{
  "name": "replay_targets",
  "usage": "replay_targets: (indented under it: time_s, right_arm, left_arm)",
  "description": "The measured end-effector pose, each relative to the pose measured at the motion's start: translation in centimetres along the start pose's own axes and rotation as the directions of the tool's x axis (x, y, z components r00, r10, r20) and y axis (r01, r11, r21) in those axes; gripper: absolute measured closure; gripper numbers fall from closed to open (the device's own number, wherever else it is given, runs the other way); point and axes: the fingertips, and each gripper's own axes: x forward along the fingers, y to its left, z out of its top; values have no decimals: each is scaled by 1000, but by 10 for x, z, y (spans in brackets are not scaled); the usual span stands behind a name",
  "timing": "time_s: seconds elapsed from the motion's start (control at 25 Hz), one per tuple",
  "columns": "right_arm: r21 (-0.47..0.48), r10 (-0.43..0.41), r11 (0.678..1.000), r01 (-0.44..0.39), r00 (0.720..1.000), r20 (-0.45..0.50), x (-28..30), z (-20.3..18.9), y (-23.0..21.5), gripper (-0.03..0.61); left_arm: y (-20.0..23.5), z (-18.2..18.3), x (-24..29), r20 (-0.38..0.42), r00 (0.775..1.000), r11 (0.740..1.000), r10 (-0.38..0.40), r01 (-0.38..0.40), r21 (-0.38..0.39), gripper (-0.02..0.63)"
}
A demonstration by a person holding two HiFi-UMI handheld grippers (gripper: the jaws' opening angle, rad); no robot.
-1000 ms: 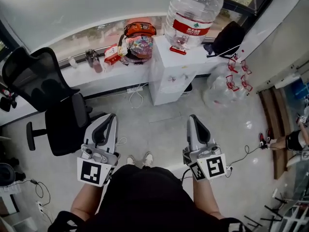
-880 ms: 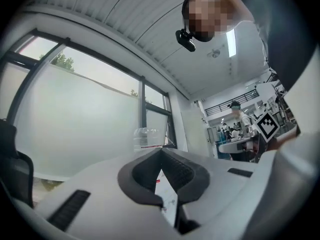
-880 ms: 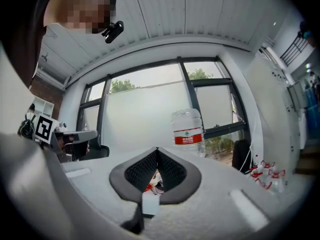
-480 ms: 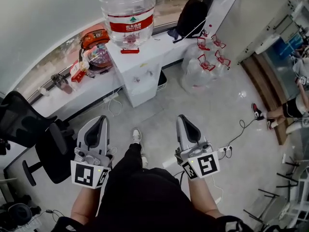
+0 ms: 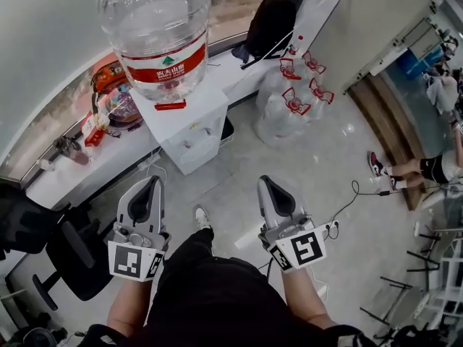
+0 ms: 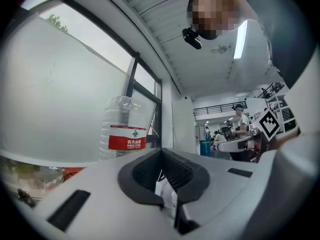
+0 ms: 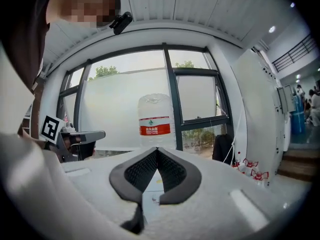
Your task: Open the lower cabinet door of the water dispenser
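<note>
Both hands hold their grippers level and side by side, pointing toward the water dispenser point(image 5: 205, 132). The left gripper point(image 5: 153, 183) and the right gripper point(image 5: 267, 182) each have jaws pressed together on nothing, well short of the dispenser. It stands ahead against a white window ledge point(image 5: 79, 168) with a big bottle point(image 5: 155, 35) on top, its lower front seen too steeply to make out the door. A glossy grey floor point(image 5: 333, 172) spreads before it. Empty bottles point(image 5: 289, 96) cluster just right of the dispenser, and a black office chair point(image 5: 72, 255) sits to its left.
</note>
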Motion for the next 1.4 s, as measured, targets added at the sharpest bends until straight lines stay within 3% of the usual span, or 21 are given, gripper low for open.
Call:
replay_targets:
  time_s: [0.4, 0.56, 0.92, 1.16, 1.4]
  right_arm:
    - [-27, 1, 1000, -2, 999, -44, 63, 14, -42, 574]
    - [-17, 24, 1000, -25, 998, -57, 79, 10, -59, 574]
    - [-22, 194, 980, -196, 979, -69, 121, 7, -96, 574]
    - [-32, 274, 960, -280, 955, -116, 148, -20, -125, 574]
    - [-26, 288, 956, -292, 951, -109, 169, -60, -143, 574]
  left_arm:
    - [20, -9, 75, -19, 999, 998, -32, 31, -58, 606]
    - [19, -6, 91, -10, 1000, 999, -26, 25, -42, 604]
    - [1, -11, 120, -29, 996, 995, 90, -90, -32, 606]
    - [5, -51, 147, -116, 988, 994, 98, -103, -34, 606]
    - [6, -96, 174, -144, 987, 997, 70, -75, -33, 606]
